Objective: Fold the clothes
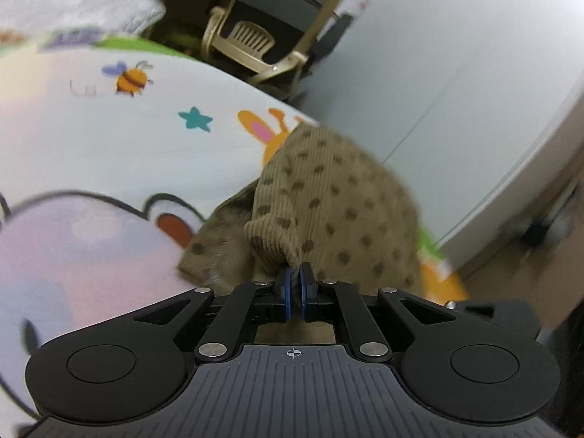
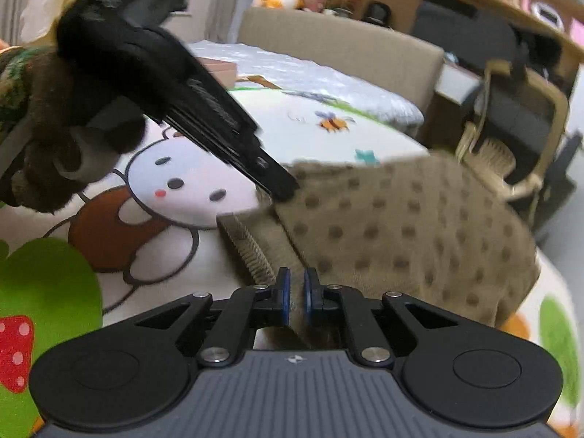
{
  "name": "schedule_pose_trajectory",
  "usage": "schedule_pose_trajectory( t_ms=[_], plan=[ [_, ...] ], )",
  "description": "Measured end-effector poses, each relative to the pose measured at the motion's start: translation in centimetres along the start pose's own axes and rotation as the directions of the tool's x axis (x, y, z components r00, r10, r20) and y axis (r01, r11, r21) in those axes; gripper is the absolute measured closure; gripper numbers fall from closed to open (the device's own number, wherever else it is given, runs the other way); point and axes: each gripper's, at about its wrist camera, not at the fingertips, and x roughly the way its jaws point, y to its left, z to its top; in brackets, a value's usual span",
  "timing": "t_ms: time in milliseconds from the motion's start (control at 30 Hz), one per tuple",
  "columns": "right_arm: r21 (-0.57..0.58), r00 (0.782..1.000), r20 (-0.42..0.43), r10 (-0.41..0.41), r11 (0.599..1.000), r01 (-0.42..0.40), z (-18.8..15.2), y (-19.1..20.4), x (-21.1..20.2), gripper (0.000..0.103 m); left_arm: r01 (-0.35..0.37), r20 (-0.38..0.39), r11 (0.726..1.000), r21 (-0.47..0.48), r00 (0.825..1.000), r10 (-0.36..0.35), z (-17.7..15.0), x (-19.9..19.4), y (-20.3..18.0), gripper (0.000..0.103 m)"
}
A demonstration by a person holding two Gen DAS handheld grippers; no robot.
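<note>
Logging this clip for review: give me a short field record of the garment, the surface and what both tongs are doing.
garment: tan dotted knit garment, partly lifted and bunched
surface: cartoon-print blanket
left tongs: shut on a ribbed edge of the garment
right tongs: closed onto fabric near the ribbed hem
background: beige chair
image quality: motion blur

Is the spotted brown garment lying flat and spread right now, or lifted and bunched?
Lifted and bunched. The left gripper pinches a gathered ribbed edge of the spotted brown garment, which drapes over the cartoon blanket.
</note>
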Motion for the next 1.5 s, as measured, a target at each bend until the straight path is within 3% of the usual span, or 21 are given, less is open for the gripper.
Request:
schedule_pose_trajectory(
  t_ms=[100, 167, 267, 333, 400, 467, 533, 633, 733, 833, 867, 900, 967, 1000, 1133, 1200, 1300, 1400, 1433, 1467, 1500],
  plan=[
    [0.037, 1.0, -0.006, 0.017, 0.999, -0.017, -0.3, -0.3, 0.0, 0.095, -0.03, 0.005, 0.997, 0.064, 1.0, 0.03, -0.1, -0.7, -0.5, 0.079],
    [0.044, 1.0, -0.008, 0.027, 0.999, -0.027, -0.4, -0.4, 0.0, 0.095, -0.043, 0.057, 0.997, 0.065, 0.998, 0.04, 1.0, -1.5, -0.5, 0.069],
    [0.051, 0.999, -0.012, 0.05, 0.998, -0.049, -0.4, -0.5, 0.1, 0.094, -0.04, 0.125, 0.998, 0.048, 0.992, 0.034, 3.1, -1.4, -0.7, 0.045],
    [0.05, 0.998, -0.015, 0.058, 0.997, -0.058, -0.3, -0.6, -0.1, 0.094, -0.041, 0.128, 0.997, 0.071, 0.991, 0.031, 4.0, 0.2, -1.1, 0.023],
    [0.075, 0.996, -0.015, 0.09, 0.993, -0.088, -0.1, -1.3, -0.8, 0.085, -0.081, 0.082, 0.99, 0.119, 0.994, 0.072, 4.0, 2.9, -1.7, 0.023],
    [0.134, 0.992, 0.016, 0.125, 0.983, -0.126, 0.3, -3.0, -2.1, 0.045, -0.136, 0.039, 0.975, 0.174, 0.991, 0.131, 3.4, 5.0, -2.1, 0.024],
    [0.202, 0.989, 0.078, 0.125, 0.969, -0.139, 0.9, -5.4, -3.7, 0.029, -0.161, 0.039, 0.965, 0.209, 0.987, 0.156, 2.7, 5.6, -2.3, 0.021],
    [0.304, 0.991, 0.12, 0.055, 0.949, -0.089, 2.3, -9.5, -3.9, 0.029, -0.18, 0.037, 0.955, 0.236, 0.984, 0.176, 2.3, 6.0, -2.4, 0.02],
    [0.381, 0.99, 0.116, -0.078, 0.924, 0.029, 3.9, -12.9, -1.6, 0.029, -0.184, 0.032, 0.953, 0.242, 0.983, 0.181, 2.3, 6.0, -2.3, 0.019],
    [0.404, 0.985, 0.055, -0.164, 0.906, 0.128, 4.7, -15.1, 2.3, 0.029, -0.163, 0.027, 0.959, 0.23, 0.987, 0.161, 2.3, 5.8, -2.0, 0.018],
    [0.39, 0.981, 0.001, -0.192, 0.904, 0.177, 4.7, -15.3, 4.0, 0.028, -0.149, 0.024, 0.963, 0.223, 0.989, 0.147, 2.4, 5.7, -1.9, 0.018],
    [0.37, 0.975, -0.052, -0.217, 0.902, 0.221, 4.4, -15.4, 5.7, 0.025, -0.135, 0.021, 0.967, 0.215, 0.991, 0.134, 2.4, 5.6, -1.7, 0.016],
    [0.367, 0.97, -0.076, -0.232, 0.898, 0.243, 3.4, -15.3, 7.3, 0.011, -0.107, 0.015, 0.974, 0.2, 0.994, 0.106, 2.5, 5.3, -1.4, 0.015],
    [0.381, 0.969, -0.073, -0.237, 0.891, 0.247, 3.1, -15.4, 7.2, 0.011, -0.092, 0.012, 0.977, 0.193, 0.996, 0.092, 2.6, 5.2, -1.2, 0.014],
    [0.483, 0.968, -0.087, -0.235, 0.84, 0.248, 2.4, -16.4, 4.1, 0.01, -0.035, 0.002, 0.986, 0.162, 0.999, 0.035, 2.8, 4.7, -0.6, 0.014],
    [0.594, 0.98, -0.098, -0.173, 0.78, 0.197, 1.3, -17.3, 2.3, 0.008, -0.007, -0.002, 0.989, 0.147, 1.0, 0.007, 2.9, 4.5, -0.2, 0.008],
    [0.691, 0.988, -0.129, -0.081, 0.708, 0.148, -0.3, -17.7, 1.5, 0.007, 0.025, -0.011, 0.991, 0.128, 1.0, -0.024, 2.9, 4.4, 0.1, 0.008],
    [0.657, 0.988, -0.154, -0.026, 0.744, 0.122, -1.2, -16.6, 2.7, 0.008, 0.016, -0.03, 0.992, 0.124, 0.999, -0.012, 2.3, 5.3, -0.2, 0.008],
    [0.641, 0.988, -0.154, -0.008, 0.76, 0.106, -1.2, -16.3, 3.2, 0.013, 0.013, -0.036, 0.992, 0.123, 0.999, -0.009, 2.1, 5.7, -0.2, 0.009],
    [0.623, 0.991, -0.136, 0.004, 0.778, 0.083, -0.6, -16.0, 3.9, 0.019, 0.01, -0.043, 0.993, 0.122, 0.999, -0.005, 1.9, 6.0, -0.3, 0.012],
    [0.605, 0.993, -0.119, 0.016, 0.794, 0.059, 0.0, -15.7, 4.5, 0.02, 0.007, -0.049, 0.993, 0.121, 0.999, -0.001, 1.7, 6.3, -0.4, 0.024]
  ],
)
